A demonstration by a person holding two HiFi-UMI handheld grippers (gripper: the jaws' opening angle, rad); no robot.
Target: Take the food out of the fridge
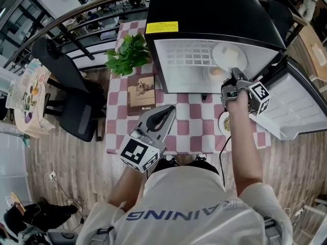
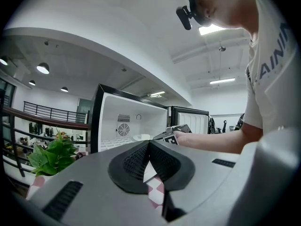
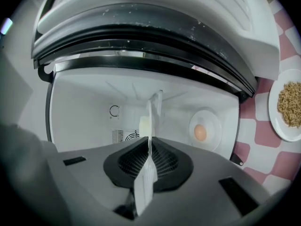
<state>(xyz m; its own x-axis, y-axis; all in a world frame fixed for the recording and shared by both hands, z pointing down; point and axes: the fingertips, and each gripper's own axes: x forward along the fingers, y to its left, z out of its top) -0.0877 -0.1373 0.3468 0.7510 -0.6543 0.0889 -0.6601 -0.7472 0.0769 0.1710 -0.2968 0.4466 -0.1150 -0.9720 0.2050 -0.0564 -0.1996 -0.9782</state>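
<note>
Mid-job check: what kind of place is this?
Probably an open office or lab, not a home kitchen: a small fridge sits on a checkered table, beside an office chair and a railing.

An open-plan office — a railing (image 2: 56, 114), black swivel chair (image 1: 69, 93) and ceiling strip lights (image 2: 222, 81) surround the checked surface (image 1: 191, 124) that carries a small fridge (image 1: 204, 9) and a plant (image 1: 127, 55).

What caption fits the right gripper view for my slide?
Right claw grips a white plate by its rim inside the open fridge.
</note>
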